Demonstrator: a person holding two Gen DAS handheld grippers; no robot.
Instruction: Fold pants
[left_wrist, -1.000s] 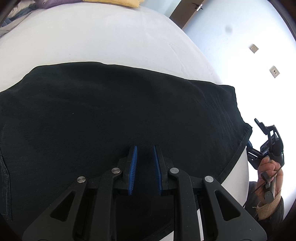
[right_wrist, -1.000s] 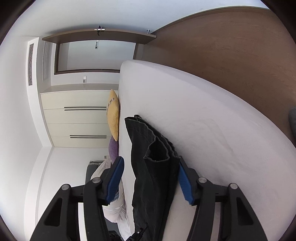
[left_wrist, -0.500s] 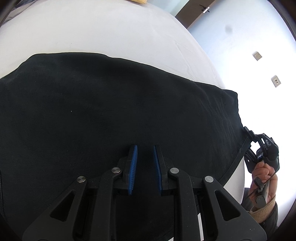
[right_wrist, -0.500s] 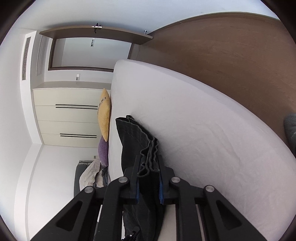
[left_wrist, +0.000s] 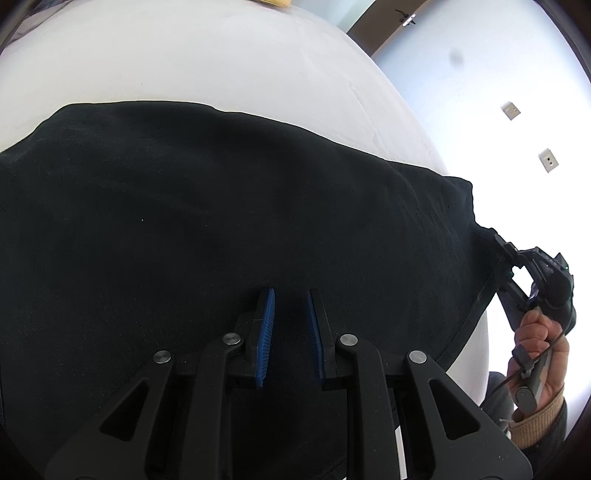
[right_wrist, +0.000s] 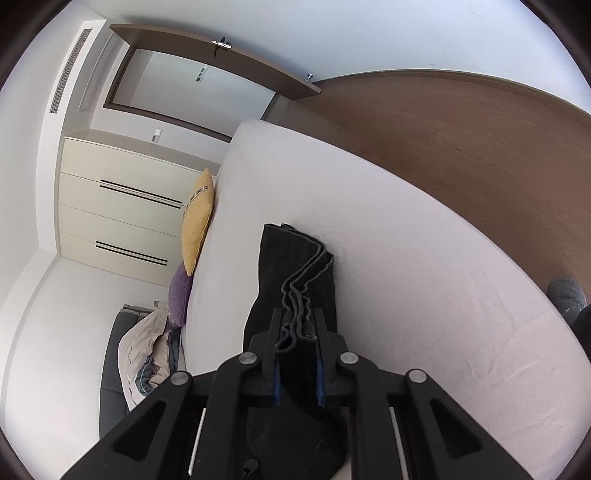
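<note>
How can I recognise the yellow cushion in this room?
Start at the white bed and follow its far long edge, on the side of the cream drawer cabinet. The yellow cushion stands there on its edge. A smaller purple cushion sits beside it; only the yellow one has a pale printed patch.

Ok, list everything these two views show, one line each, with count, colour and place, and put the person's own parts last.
pants: one, black, spread across the bed, hem layers bunched at the right gripper
bed: one, white sheet, under the pants
cushion: one, yellow, at the bed's far edge
pillow: one, purple, just below the yellow cushion
bedding heap: one, grey and cream, beside the bed
cabinet: one, cream with dark handle slots, against the wall
wall sockets: two, white, on the wall
left gripper: one, black with blue pads, shut on pants
right gripper: one, black, just closed on the hem layers
hand: one, holding the right gripper's handle
</note>
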